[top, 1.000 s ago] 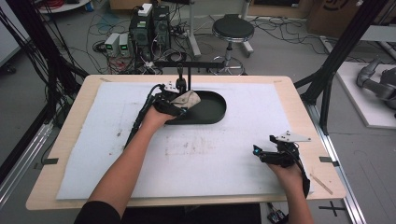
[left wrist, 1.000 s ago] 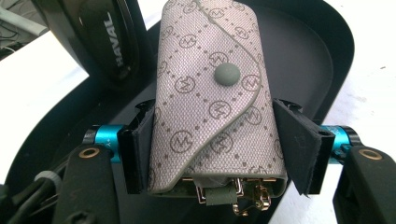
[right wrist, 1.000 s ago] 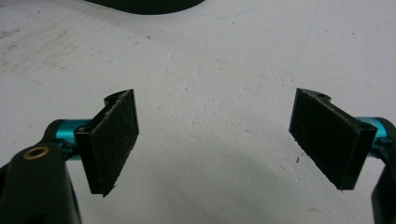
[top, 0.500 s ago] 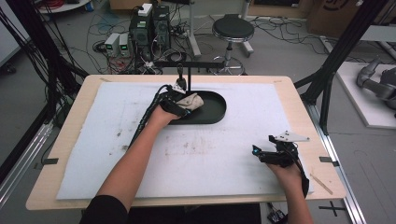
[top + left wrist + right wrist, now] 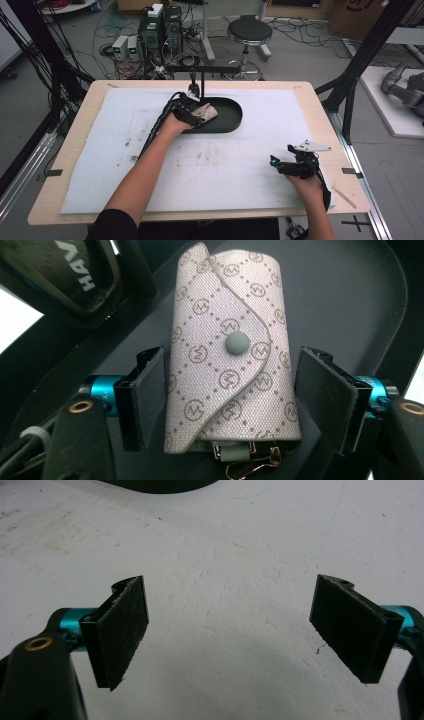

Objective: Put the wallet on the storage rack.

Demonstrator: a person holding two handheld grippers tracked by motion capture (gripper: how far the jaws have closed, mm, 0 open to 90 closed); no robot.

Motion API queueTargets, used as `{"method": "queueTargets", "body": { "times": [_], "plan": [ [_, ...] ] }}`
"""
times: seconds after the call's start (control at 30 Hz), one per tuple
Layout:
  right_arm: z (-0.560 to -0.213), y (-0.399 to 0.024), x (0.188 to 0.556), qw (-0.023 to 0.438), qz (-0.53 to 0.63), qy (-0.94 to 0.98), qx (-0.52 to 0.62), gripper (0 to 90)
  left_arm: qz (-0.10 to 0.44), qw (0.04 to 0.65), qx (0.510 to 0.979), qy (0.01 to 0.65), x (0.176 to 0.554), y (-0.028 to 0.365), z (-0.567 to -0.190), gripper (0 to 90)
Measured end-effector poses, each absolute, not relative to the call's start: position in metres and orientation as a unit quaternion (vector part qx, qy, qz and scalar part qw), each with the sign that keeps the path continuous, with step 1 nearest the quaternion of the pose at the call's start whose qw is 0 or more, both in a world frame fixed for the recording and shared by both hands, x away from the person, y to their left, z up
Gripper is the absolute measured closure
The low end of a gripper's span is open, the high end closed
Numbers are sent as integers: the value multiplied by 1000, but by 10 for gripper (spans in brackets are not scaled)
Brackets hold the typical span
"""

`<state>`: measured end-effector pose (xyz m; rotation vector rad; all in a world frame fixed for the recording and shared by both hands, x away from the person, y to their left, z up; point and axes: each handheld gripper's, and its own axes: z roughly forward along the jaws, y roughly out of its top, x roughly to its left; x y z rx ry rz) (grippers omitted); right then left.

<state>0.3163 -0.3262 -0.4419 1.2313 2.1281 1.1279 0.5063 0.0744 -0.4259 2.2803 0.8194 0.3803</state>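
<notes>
A grey monogram key pouch (image 5: 230, 355) with a round snap and a small gold clip at its near end lies in a black oval tray (image 5: 350, 300). My left gripper (image 5: 230, 390) is open and straddles it: the left pad touches the pouch's edge, while the right pad stands a sliver off. In the high view the pouch (image 5: 207, 112) sits at the left end of the tray (image 5: 230, 119), under my left gripper (image 5: 196, 113). My right gripper (image 5: 280, 164) rests low at the table's right front. It (image 5: 230, 630) is open over bare white foam.
A white foam mat (image 5: 210, 165) covers the wooden table. A black post with a crossbar (image 5: 202, 75) stands just behind the tray. A thin wooden stick (image 5: 345, 196) lies near the right front corner. Cables and equipment crowd the floor beyond the table.
My left hand and the pouch have shifted slightly right and toward me within the tray. The right gripper has barely moved.
</notes>
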Motion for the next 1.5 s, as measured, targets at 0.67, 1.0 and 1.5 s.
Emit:
{"method": "queueTargets", "body": {
  "times": [0.67,1.0,1.5],
  "plan": [
    [-441,-322,320,218,409,768,443,162,150,395,846,326,473,113,-392,207],
    [-441,-314,325,218,410,769,439,162,166,427,825,330,433,158,-387,203],
    [-439,-313,328,217,419,764,441,162,184,447,810,331,376,193,-397,200]
  ]
}}
